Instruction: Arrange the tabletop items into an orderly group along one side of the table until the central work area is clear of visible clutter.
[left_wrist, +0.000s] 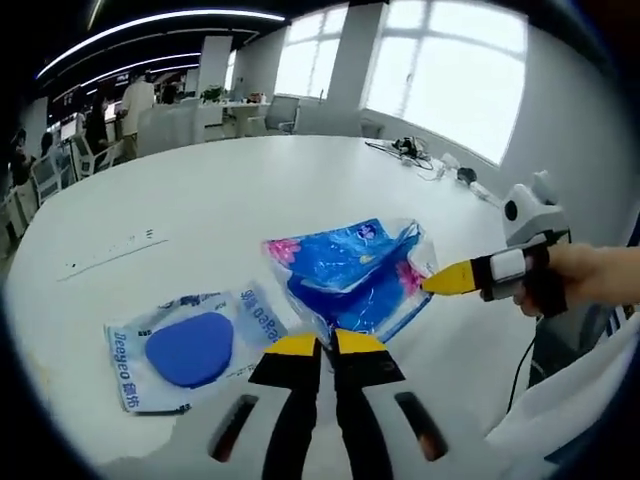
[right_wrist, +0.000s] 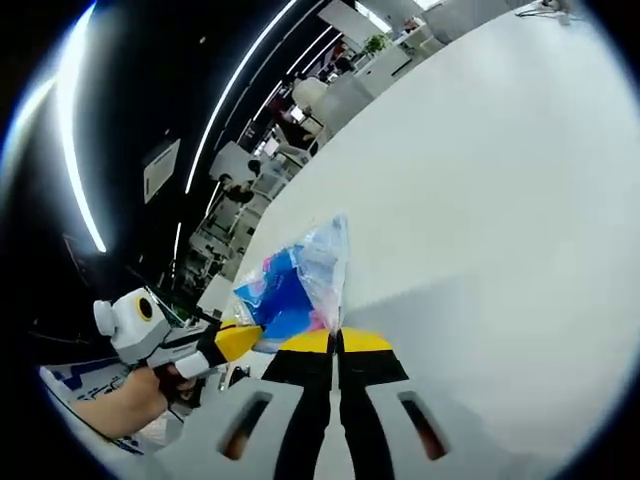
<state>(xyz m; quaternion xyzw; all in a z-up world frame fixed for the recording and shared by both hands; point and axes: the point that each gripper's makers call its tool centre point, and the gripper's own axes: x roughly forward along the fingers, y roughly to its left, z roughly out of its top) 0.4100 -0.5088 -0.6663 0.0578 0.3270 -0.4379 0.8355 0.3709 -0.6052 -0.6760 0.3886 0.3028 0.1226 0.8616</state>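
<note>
Both claws, left (left_wrist: 324, 345) and right (right_wrist: 337, 342), clamped on opposite edges of a crinkly blue plastic packet (left_wrist: 352, 275), seemingly light, limp and slippery, best pinched at its seams above the white surface (left_wrist: 200, 200).

You get bright window daylight washing the white desk (left_wrist: 200, 190); ceiling strips glare, and edges bend.

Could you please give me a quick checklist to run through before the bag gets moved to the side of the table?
1. Left claw shut on bag: ok.
2. Right claw shut on the bag's other edge: ok.
3. Bag lifted off table: cannot tell.
4. Pouch apart from bag: cannot tell, edges look close.
5. Cables out of the way at the far edge: ok.
</note>
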